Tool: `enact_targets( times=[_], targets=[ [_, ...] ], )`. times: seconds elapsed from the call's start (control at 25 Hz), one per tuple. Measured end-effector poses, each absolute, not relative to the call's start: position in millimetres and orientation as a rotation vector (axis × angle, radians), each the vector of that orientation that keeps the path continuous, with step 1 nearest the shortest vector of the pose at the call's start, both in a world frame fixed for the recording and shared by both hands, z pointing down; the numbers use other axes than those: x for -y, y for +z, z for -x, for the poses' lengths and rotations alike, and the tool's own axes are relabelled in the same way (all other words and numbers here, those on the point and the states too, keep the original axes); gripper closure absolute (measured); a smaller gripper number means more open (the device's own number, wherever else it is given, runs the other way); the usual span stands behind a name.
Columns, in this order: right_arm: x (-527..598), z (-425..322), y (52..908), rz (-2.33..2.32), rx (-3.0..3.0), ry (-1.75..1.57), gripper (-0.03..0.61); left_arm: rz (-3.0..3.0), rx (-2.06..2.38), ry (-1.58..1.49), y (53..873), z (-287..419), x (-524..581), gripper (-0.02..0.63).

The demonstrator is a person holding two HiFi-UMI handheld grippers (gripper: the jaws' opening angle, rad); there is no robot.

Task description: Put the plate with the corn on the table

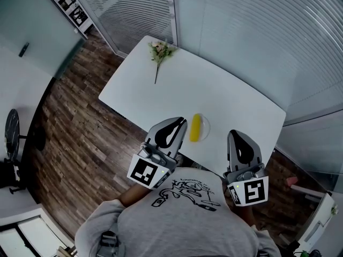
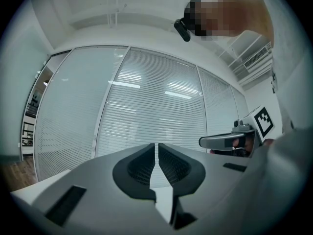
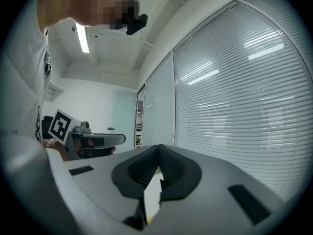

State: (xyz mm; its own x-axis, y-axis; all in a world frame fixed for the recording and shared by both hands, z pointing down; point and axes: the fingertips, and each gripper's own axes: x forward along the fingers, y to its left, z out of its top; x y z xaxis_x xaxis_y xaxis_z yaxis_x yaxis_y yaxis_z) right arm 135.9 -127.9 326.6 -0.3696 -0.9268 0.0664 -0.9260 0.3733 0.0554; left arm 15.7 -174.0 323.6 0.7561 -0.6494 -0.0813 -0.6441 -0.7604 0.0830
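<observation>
A yellow corn cob (image 1: 195, 127) lies on a clear glass plate (image 1: 206, 128), which rests on the white table (image 1: 230, 98) near its front edge. My left gripper (image 1: 181, 121) hovers just left of the plate, close to my chest, shut and holding nothing. My right gripper (image 1: 235, 135) is held to the right of the plate, also shut and holding nothing. In the left gripper view the jaws (image 2: 157, 146) meet and point at the blinds, with the other gripper (image 2: 230, 141) seen at the right. The right gripper view shows its closed jaws (image 3: 158, 148) tilted upward.
A sprig of flowers (image 1: 159, 51) lies at the table's far end. Glass walls with blinds (image 1: 257, 31) run behind and beside the table. Wooden floor (image 1: 75, 122) spreads to the left, with a dark chair (image 1: 12, 130) by the left edge.
</observation>
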Motion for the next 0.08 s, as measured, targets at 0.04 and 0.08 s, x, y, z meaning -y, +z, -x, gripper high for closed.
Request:
enact_targets(
  times=[0.04, 0.08],
  targets=[
    [128.0, -135.7, 326.4, -1.712, 2.528, -0.018, 0.574, -2.897, 1.065, -0.163, 323.3, -15.7, 174.1, 0.578],
    [128.1, -135.6, 326.3, -1.712, 2.524, -0.022, 0.574, -2.897, 1.062, -0.164, 322.9, -15.8, 174.1, 0.578]
  ],
)
